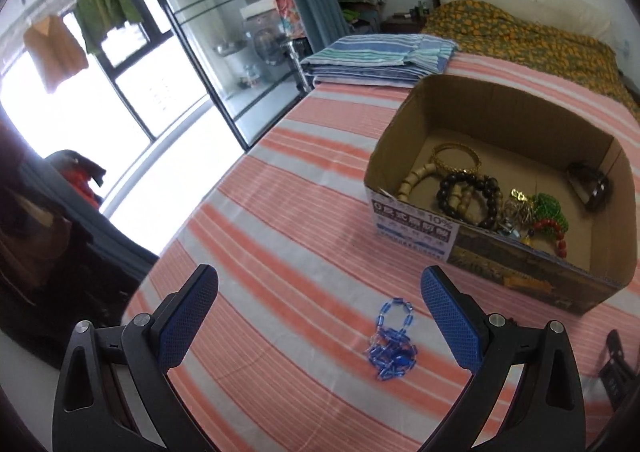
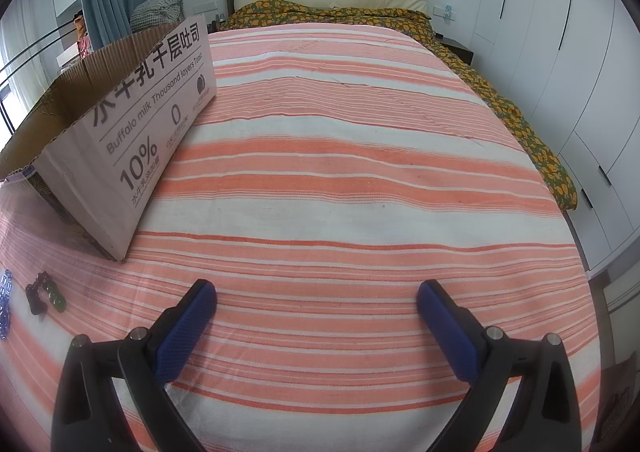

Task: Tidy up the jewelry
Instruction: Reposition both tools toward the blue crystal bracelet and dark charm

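Note:
A blue bead necklace (image 1: 392, 344) lies bunched on the striped bed sheet, just inside my left gripper's right finger. My left gripper (image 1: 320, 284) is open and empty above the sheet. An open cardboard box (image 1: 520, 276) stands ahead to the right and holds several bracelets: a dark bead one (image 1: 470, 192), a gold one (image 1: 456, 156), a green and red one (image 1: 550, 218). My right gripper (image 2: 316, 296) is open and empty over bare sheet. The box (image 2: 136, 132) is at its left. A dark red and green bead piece (image 2: 44, 296) lies at the far left, beside the blue beads (image 2: 5, 300).
Folded blue striped cloths (image 1: 380, 60) lie on the bed beyond the box. A floral quilt (image 2: 500, 100) runs along the bed's head and right side. The bed edge drops off at the left in the left wrist view, by glass doors (image 1: 208, 52). White wardrobes (image 2: 568, 72) stand right.

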A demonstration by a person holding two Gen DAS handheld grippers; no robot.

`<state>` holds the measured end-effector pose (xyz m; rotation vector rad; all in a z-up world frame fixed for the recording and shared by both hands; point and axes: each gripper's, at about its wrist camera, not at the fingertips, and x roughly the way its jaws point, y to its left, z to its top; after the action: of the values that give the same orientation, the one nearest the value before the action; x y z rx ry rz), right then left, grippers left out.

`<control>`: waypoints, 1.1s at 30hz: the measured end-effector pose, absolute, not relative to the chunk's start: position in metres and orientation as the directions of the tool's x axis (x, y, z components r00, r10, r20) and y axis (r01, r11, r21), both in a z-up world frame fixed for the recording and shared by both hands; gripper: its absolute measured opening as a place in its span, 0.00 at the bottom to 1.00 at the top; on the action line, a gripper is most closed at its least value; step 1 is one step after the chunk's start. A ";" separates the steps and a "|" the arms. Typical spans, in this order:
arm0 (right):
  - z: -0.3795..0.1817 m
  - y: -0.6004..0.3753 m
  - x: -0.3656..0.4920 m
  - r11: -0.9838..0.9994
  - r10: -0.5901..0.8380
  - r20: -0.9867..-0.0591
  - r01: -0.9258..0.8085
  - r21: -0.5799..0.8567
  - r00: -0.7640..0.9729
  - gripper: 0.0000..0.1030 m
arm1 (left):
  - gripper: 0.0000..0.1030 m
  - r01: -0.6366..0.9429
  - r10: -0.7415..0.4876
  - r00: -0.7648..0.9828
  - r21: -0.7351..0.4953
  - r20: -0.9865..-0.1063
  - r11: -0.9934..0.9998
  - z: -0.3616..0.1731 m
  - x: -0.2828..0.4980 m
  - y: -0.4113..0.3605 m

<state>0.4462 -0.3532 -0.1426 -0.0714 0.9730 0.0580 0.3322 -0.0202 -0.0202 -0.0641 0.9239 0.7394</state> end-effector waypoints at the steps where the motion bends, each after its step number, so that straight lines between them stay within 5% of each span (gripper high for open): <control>1: -0.143 -0.353 0.446 0.996 0.017 -0.827 -0.081 -0.035 0.562 1.00 | 0.99 -0.604 0.543 0.386 0.240 -0.746 0.760 -0.019 0.331 -0.015; 17: -0.143 -0.349 0.447 0.997 0.010 -0.827 -0.072 -0.037 0.562 1.00 | 0.99 -0.392 0.415 0.608 0.199 -0.677 0.898 -0.013 0.272 0.066; 25: -0.137 -0.351 0.435 0.997 0.029 -0.835 -0.074 -0.014 0.549 1.00 | 0.99 -0.359 0.349 0.598 0.148 -0.721 0.921 -0.023 0.236 0.087; 33: -0.065 -0.342 0.331 0.998 0.040 -0.706 -0.069 -0.013 0.707 1.00 | 0.98 -0.317 0.199 0.631 -0.015 -0.750 0.948 -0.029 0.240 0.080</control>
<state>0.3308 -0.3421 -0.0648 -0.0395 0.7829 0.0609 0.2405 0.0800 -0.0292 -0.1507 0.8383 0.2964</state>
